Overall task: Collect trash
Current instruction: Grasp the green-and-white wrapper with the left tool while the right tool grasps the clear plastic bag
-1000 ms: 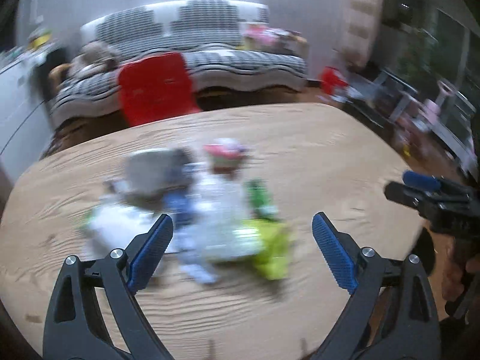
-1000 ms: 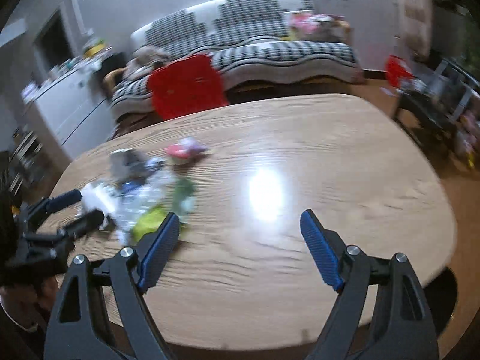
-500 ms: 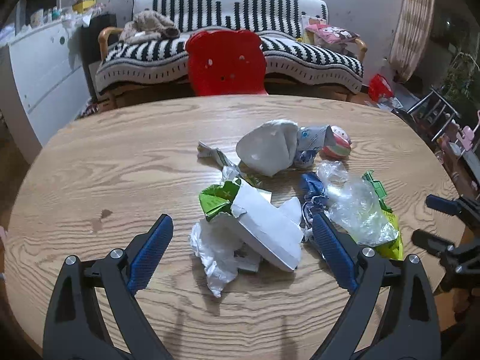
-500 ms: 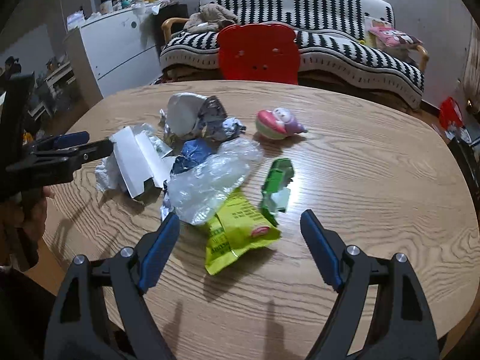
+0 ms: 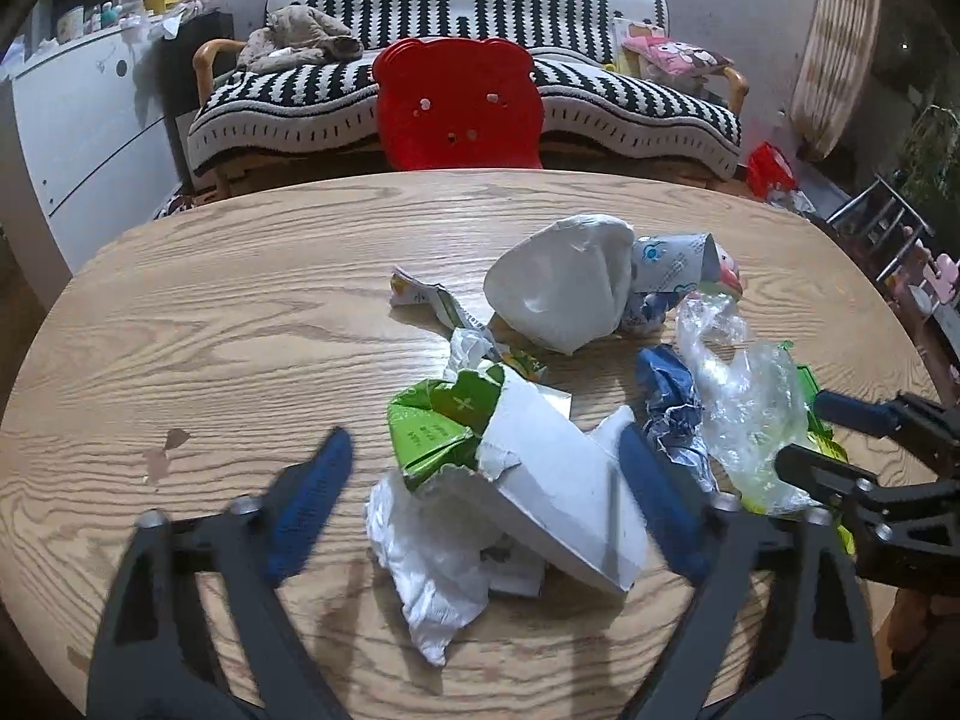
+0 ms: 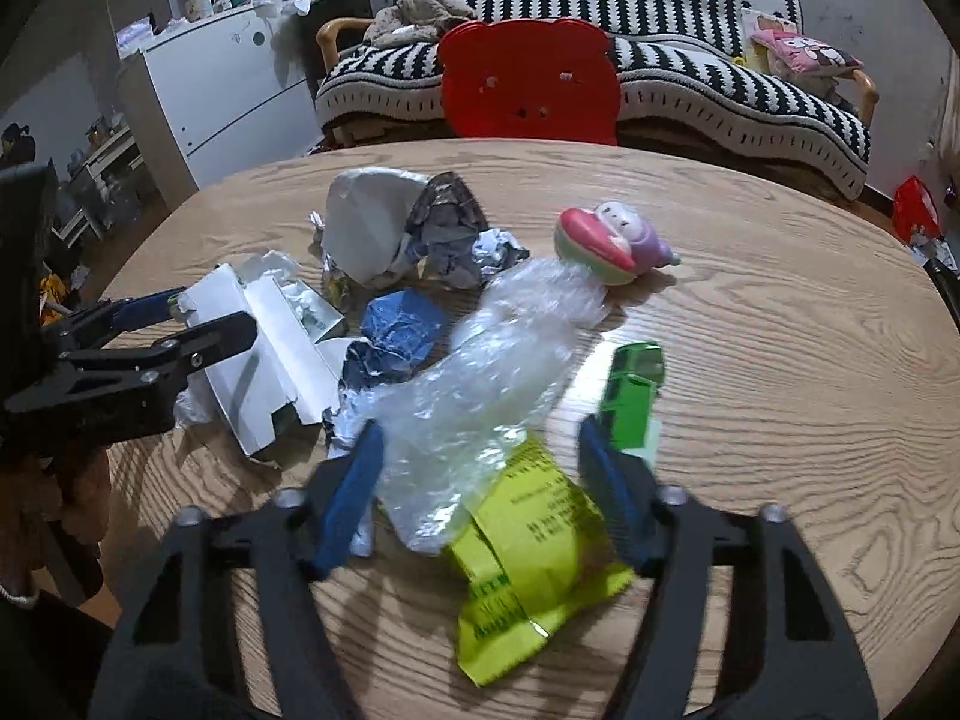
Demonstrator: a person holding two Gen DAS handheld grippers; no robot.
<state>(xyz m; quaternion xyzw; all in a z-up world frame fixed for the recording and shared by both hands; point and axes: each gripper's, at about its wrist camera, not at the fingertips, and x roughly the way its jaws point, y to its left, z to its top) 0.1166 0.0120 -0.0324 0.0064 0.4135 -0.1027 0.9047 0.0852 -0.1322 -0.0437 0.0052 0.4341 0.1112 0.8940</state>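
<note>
A heap of trash lies on the round wooden table (image 5: 240,312). My left gripper (image 5: 480,504) is open, its fingers on either side of a torn white carton (image 5: 558,480) with a green box (image 5: 432,420) and crumpled white paper (image 5: 432,570). My right gripper (image 6: 480,492) is open around a clear plastic bag (image 6: 480,372) and a yellow-green packet (image 6: 528,564). A blue crumpled wrapper (image 6: 399,324), a green wrapper (image 6: 633,390), a white bag (image 6: 366,222) and a pink toy (image 6: 606,240) lie beyond.
A red bear-shaped chair (image 5: 459,108) stands at the table's far edge, a striped sofa (image 5: 468,18) behind it. A white cabinet (image 6: 228,90) stands at the left. Each gripper shows in the other's view, the right one (image 5: 840,444) close beside the left.
Both grippers have swung onto the trash heap and moved closer to it. The right gripper's fingers have come closer together around the plastic bag and packet.
</note>
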